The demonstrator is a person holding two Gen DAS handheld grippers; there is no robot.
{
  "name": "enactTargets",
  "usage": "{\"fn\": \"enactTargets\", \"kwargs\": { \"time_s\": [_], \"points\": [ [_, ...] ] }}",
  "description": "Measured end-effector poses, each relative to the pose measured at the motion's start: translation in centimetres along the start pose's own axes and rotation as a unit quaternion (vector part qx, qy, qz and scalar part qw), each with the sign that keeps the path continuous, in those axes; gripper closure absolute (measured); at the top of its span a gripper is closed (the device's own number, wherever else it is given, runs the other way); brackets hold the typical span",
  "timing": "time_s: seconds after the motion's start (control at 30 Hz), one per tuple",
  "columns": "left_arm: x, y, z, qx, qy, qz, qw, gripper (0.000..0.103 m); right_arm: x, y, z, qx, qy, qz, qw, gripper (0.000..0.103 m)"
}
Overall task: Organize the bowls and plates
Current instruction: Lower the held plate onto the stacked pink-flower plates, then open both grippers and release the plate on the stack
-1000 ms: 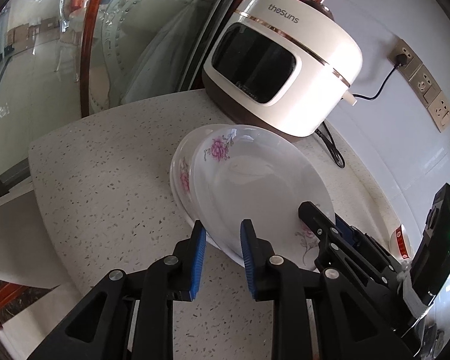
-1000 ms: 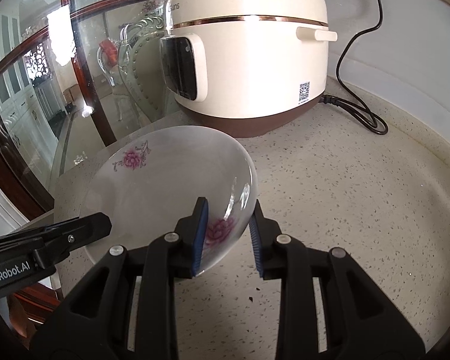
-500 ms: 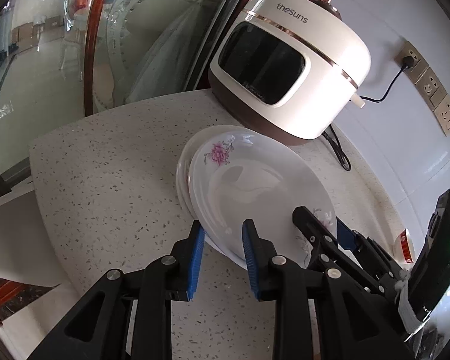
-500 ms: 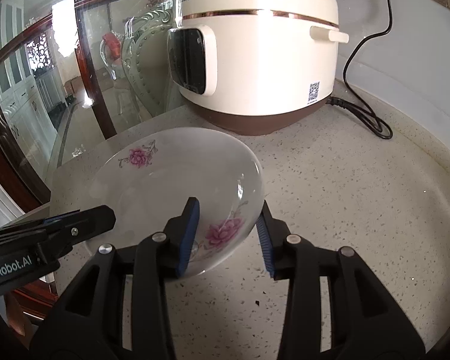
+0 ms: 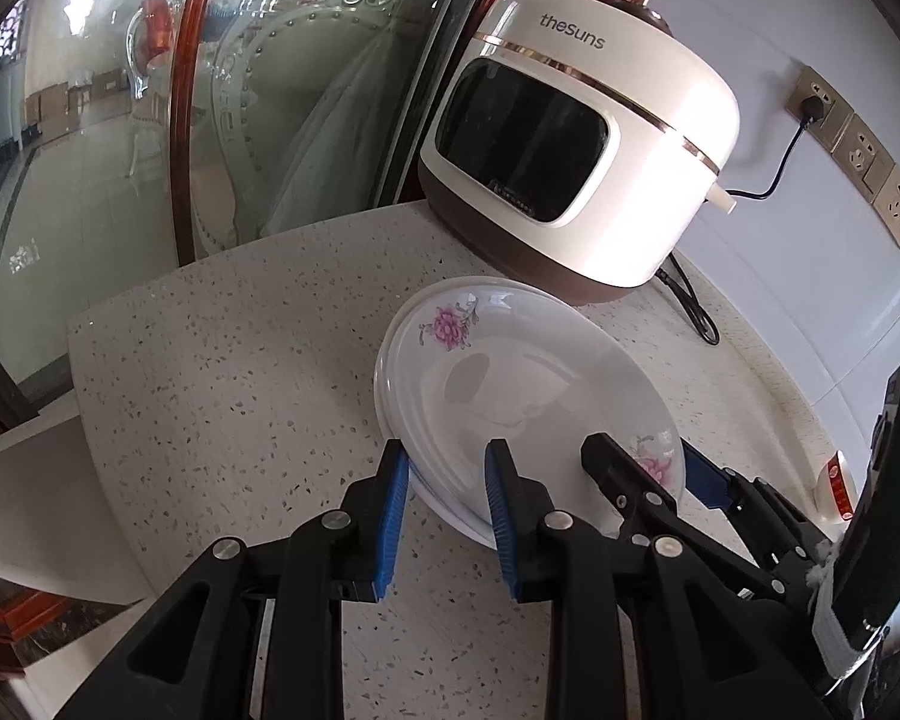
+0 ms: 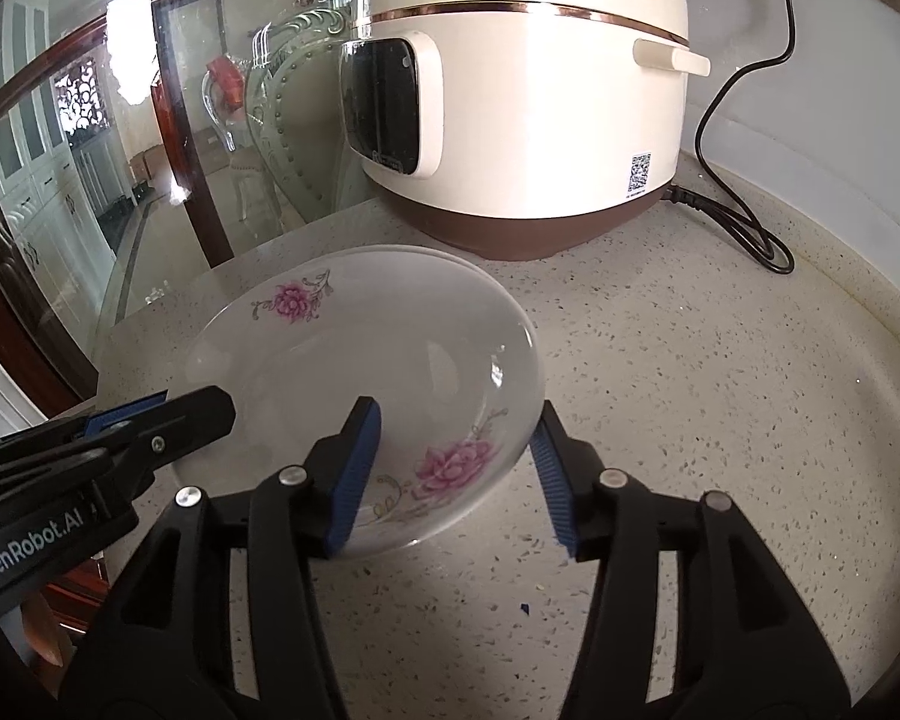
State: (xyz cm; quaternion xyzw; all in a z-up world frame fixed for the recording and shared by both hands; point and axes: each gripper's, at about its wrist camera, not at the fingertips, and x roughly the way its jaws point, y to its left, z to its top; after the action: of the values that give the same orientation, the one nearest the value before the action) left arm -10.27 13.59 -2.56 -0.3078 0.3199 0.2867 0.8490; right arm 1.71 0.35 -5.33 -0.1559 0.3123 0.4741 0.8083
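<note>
Two stacked floral plates (image 5: pixel 528 384) are seen on the speckled counter (image 5: pixel 240 372), before the rice cooker (image 5: pixel 576 156). Left gripper (image 5: pixel 444 516) is clamped on their near rim. Right gripper (image 6: pixel 456 468) is opening, pads clear of the rim between them.

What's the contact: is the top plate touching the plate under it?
Touching. Left wrist view shows the top plate nested in the lower plate, rims stacked without gap.

We've got a white rice cooker (image 5: pixel 576 162) sitting at the back of a speckled counter (image 5: pixel 240 360), its black cord (image 6: pixel 738 138) running to a wall socket (image 5: pixel 813 105). Glass doors (image 5: pixel 120 120) sit behind.
</note>
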Motion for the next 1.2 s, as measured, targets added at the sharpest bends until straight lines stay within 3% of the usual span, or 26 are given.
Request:
{"fn": "enactTargets", "kwargs": {
  "time_s": [0.1,0.2,0.53,0.9,1.2],
  "points": [
    [0.1,0.0,0.0,0.004,-0.010,0.005,0.9999,0.076,0.0,0.1,0.0,-0.005,-0.004,-0.017,1.000,0.026],
    [0.1,0.0,0.0,0.012,-0.020,0.014,0.9996,0.075,0.2,0.0,0.0,-0.004,0.001,-0.016,1.000,0.020],
    [0.7,0.3,-0.3,0.009,-0.029,0.020,0.9993,0.060,0.2,0.2,0.0,-0.011,0.000,-0.022,1.000,0.017],
    [-1.2,0.2,-0.2,0.014,-0.081,-0.002,0.9966,0.040,-2.4,-0.8,0.5,0.005,-0.058,-0.049,0.997,0.012],
    [-3.3,-1.5,0.6,0.033,-0.107,-0.029,0.9933,0.036,-5.2,-4.8,2.0,0.077,-0.063,-0.071,0.992,0.010]
  ]
}}
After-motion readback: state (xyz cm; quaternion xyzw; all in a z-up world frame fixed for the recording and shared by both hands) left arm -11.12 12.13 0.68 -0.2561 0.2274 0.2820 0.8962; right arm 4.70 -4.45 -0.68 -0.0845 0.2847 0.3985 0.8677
